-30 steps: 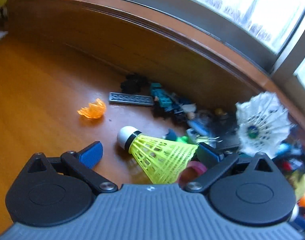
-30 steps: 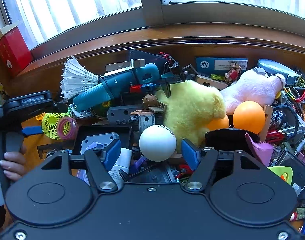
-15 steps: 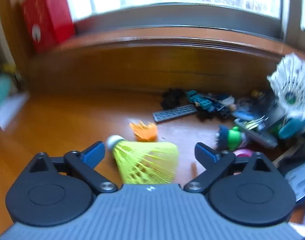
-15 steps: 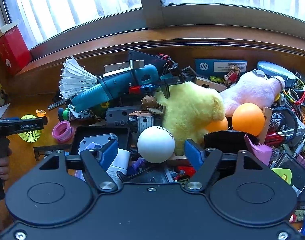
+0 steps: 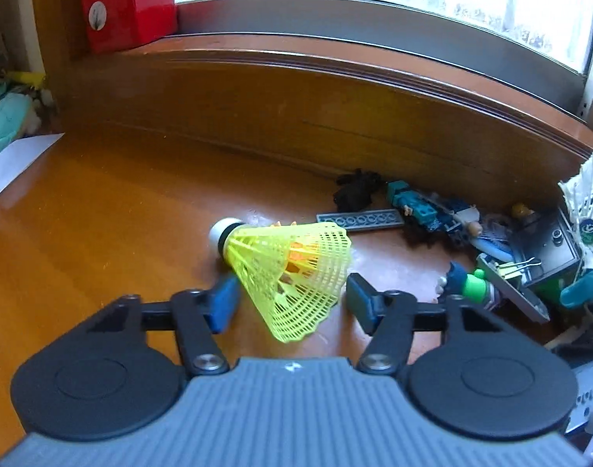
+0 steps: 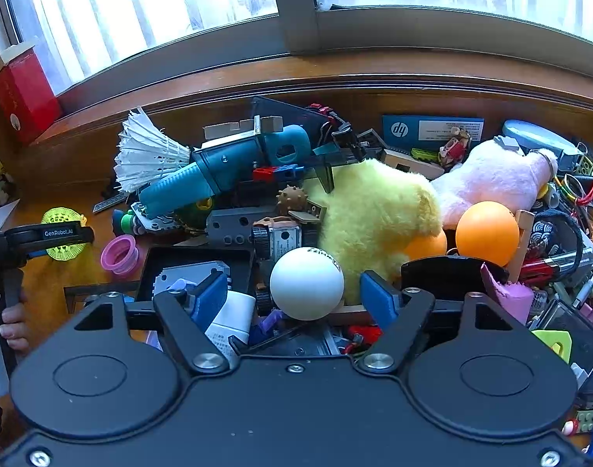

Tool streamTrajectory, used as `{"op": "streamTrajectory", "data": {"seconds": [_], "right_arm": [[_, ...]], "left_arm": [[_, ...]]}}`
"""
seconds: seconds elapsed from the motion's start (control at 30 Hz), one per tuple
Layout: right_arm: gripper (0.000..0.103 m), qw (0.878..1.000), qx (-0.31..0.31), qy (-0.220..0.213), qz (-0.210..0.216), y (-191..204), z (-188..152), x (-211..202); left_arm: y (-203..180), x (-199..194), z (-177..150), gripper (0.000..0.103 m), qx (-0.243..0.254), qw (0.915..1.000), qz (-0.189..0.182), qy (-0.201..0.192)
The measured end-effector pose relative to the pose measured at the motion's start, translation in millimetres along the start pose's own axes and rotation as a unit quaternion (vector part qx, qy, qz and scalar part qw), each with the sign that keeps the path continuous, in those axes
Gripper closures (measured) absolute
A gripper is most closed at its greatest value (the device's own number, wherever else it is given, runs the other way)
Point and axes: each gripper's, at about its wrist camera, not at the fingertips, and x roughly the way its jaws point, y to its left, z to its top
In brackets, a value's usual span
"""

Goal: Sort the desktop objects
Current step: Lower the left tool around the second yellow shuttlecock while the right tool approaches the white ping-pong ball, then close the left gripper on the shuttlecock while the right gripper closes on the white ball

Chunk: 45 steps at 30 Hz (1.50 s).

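Note:
A yellow plastic shuttlecock [image 5: 288, 268] with a white cork lies on the wooden desk [image 5: 102, 225] between the blue pads of my left gripper [image 5: 288, 303]; the jaws stand open and do not touch it. It also shows at the far left of the right wrist view [image 6: 63, 233], behind the left gripper body [image 6: 43, 235]. My right gripper [image 6: 296, 299] is open above the clutter, with a white ping-pong ball [image 6: 306, 288] between its fingers, untouched. An orange flame-shaped piece shows through the shuttlecock's mesh.
A white feather shuttlecock [image 6: 148, 155], teal tool [image 6: 234, 171], yellow plush [image 6: 374, 218], pink plush [image 6: 491, 179], orange balls [image 6: 487, 233], pink ring [image 6: 119, 253] and black tray [image 6: 199, 260] crowd the right. A grey brick plate [image 5: 358, 220] and red box [image 5: 125, 0] lie ahead of the left gripper.
The left gripper has moved left and away from the pile with the yellow shuttlecock between its fingers, and its jaws have narrowed around it. The right gripper has hardly moved.

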Motion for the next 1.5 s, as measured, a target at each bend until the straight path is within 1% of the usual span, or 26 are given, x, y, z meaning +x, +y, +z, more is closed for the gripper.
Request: {"op": "streamTrajectory", "data": {"seconds": [0.13,0.23,0.3,0.33,0.37,0.4,0.47,0.57,0.63,0.73,0.8,0.83,0.87,0.93,0.97,1.0,1.03,1.1,1.17,1.27,1.37,1.5], "right_arm": [[0.029,1.0,0.0,-0.001,-0.002,0.8,0.0,1.1],[0.029,1.0,-0.001,-0.001,-0.002,1.4,0.0,0.5],[0.029,1.0,0.0,-0.001,-0.001,1.0,0.1,0.1],[0.029,1.0,0.0,-0.001,-0.001,0.9,0.2,0.2],[0.029,1.0,0.0,-0.001,-0.001,0.8,0.2,0.1],[0.029,1.0,0.0,-0.001,-0.001,0.8,0.4,0.0],[0.029,1.0,0.001,-0.001,0.0,0.6,0.4,0.1],[0.029,1.0,0.001,-0.001,0.001,0.4,0.1,0.7],[0.029,1.0,0.002,-0.002,0.002,-0.1,-0.2,0.6],[0.029,1.0,0.004,-0.003,0.004,-0.9,-0.7,0.2],[0.028,1.0,0.004,-0.004,0.005,-1.3,-1.2,0.4],[0.028,1.0,0.005,-0.004,0.005,-1.2,-1.4,0.6],[0.027,1.0,0.004,-0.004,0.005,-1.2,-1.5,0.6],[0.027,1.0,0.003,-0.004,0.005,-0.8,-1.5,0.7],[0.027,1.0,0.003,-0.003,0.005,-0.9,-1.4,0.7],[0.027,1.0,0.003,-0.003,0.006,-1.2,-1.3,0.6],[0.027,1.0,0.004,-0.003,0.006,-1.5,-1.2,0.5],[0.027,1.0,0.005,-0.004,0.005,-1.8,-1.1,0.6],[0.027,1.0,0.005,-0.004,0.004,-1.7,-1.0,1.3],[0.026,1.0,0.003,-0.005,0.004,-1.3,-1.0,1.9],[0.025,1.0,0.001,-0.004,0.002,-0.5,-0.9,2.9],[0.025,1.0,0.001,-0.004,0.002,-0.2,-1.1,2.6]], "left_arm": [[-1.7,-8.4,-1.4,0.052,0.018,0.9997,-0.017,-0.005],[-7.3,-18.1,-6.1,0.052,0.054,0.9967,-0.057,-0.017],[-10.8,-24.7,-7.9,0.042,0.073,0.9935,-0.084,-0.023],[-11.6,-28.6,-8.0,0.037,0.076,0.9924,-0.093,-0.024],[-11.4,-31.5,-7.5,0.034,0.074,0.9922,-0.097,-0.026],[-10.6,-33.9,-5.8,0.031,0.068,0.9921,-0.101,-0.026],[-7.9,-35.2,-1.5,0.019,0.05,0.9934,-0.099,-0.029],[-1.5,-31.2,7.8,0.016,0.009,0.9945,-0.102,-0.026],[5.1,-25.8,14.2,0.015,-0.034,0.993,-0.112,-0.01],[15.4,-14.2,25.5,0.014,-0.116,0.9843,-0.133,0.016],[18.4,-3.9,32.0,0.014,-0.162,0.9771,-0.134,0.032],[17.7,2.0,35.5,0.014,-0.174,0.9756,-0.129,0.039],[15.0,6.6,38.0,0.014,-0.176,0.9762,-0.12,0.043],[6.7,16.2,41.9,0.014,-0.153,0.9822,-0.093,0.058],[2.7,20.4,42.4,0.014,-0.14,0.9842,-0.085,0.068],[0.2,21.9,41.5,0.015,-0.122,0.9874,-0.079,0.064],[-2.9,22.3,40.0,0.017,-0.105,0.9899,-0.073,0.063],[-3.5,20.7,34.0,0.027,-0.084,0.9928,-0.067,0.053],[-3.3,19.8,31.6,0.039,-0.068,0.9945,-0.064,0.047],[-0.8,17.7,29.7,0.05,-0.057,0.9946,-0.076,0.043],[-3.0,13.4,27.5,0.053,-0.037,0.9958,-0.077,0.032],[-8.1,4.0,22.2,0.055,0.003,0.9972,-0.074,0.015]]}}
